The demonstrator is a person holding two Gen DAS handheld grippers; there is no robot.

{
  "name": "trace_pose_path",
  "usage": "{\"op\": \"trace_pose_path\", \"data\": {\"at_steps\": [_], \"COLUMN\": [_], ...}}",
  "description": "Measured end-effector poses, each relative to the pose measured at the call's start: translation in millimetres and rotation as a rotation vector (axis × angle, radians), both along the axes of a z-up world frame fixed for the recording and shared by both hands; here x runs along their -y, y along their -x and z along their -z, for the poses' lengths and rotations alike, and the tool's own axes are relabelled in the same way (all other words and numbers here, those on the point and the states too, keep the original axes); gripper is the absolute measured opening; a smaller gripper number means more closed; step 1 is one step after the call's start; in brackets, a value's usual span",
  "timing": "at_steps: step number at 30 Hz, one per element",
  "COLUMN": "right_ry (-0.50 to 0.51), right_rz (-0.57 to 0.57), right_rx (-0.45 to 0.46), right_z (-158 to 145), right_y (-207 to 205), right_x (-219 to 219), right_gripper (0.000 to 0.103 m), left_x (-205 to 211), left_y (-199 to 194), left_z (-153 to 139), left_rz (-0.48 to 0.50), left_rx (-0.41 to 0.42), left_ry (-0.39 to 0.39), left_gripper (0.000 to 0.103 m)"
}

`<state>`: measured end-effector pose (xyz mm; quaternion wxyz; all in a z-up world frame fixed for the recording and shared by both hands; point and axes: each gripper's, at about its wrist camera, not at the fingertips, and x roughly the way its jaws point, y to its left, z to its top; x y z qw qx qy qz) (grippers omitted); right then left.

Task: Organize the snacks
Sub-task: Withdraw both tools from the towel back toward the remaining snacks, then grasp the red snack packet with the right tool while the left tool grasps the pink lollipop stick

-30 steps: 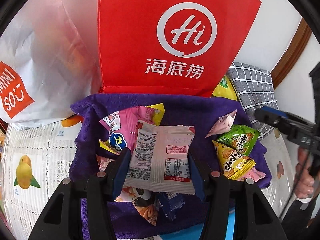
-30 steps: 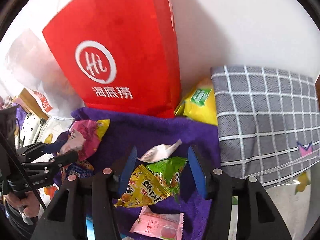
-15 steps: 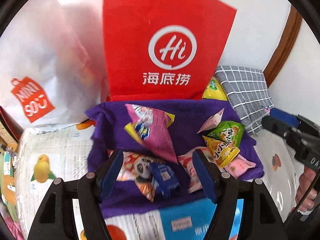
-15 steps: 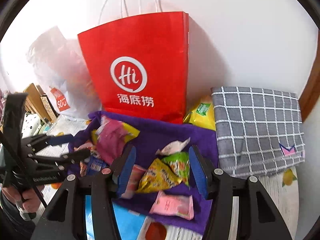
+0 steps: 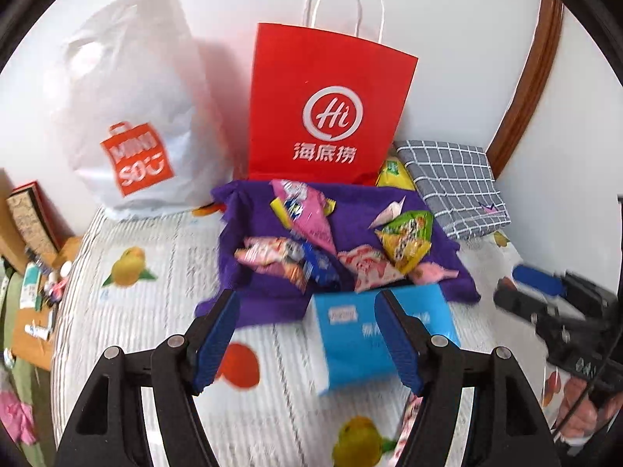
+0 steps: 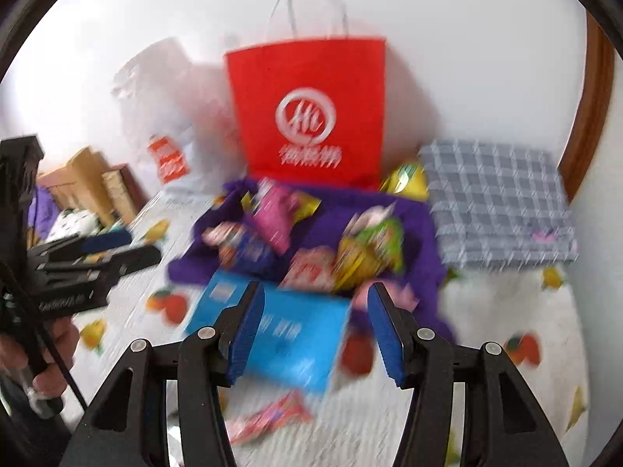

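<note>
nearest, left gripper (image 5: 305,344) and right gripper (image 6: 315,330), both spread wide with ribbed blue pads, nothing clamped. just beyond, one glossy blue rectangular box (image 5: 379,340) on a quilted, fruit-printed bed cover (image 5: 148,311), touching the near edge of one fuzzy purple cloth (image 5: 272,292). heaped on that cloth, crinkly foil snack packets (image 5: 307,222), roughly eight, pink, green, yellow, blue. farther back, one stiff red paper bag (image 5: 327,109) with twisted white handles, one limp white plastic bag (image 5: 132,124), one folded grey checked fabric (image 5: 455,183).
</note>
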<state>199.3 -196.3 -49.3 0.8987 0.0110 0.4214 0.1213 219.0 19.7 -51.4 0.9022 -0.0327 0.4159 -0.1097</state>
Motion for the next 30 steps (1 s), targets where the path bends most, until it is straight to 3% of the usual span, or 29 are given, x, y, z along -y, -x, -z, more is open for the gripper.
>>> {"op": "trace_pose_path", "data": {"at_steps": [7,15,25,30], "right_ry": [-0.038,-0.031,-0.003,0.101], "right_rz": [-0.058,-0.175,-0.272,-0.324], "right_rx": [-0.059,-0.083,-0.086,-0.043], "right_z": [40,86,124,130], "right_y": [73,131,141,148], "right_x": [-15,-41,-64,-79], "right_gripper": [0.055,0.068,0.073,0.076], "left_x": [-20,-37,-47,-42], "left_y": [43,85,119,123], "left_z": [12,24,39,47], "left_rz": [-0.016,-0.024,-0.028,-0.020], "left_rx": [-0.017,-0.033,-0.051,-0.068], "left_ry": [0.024,0.068,0.072,0.063], "left_gripper": [0.070,0.070,0.070,0.070]}}
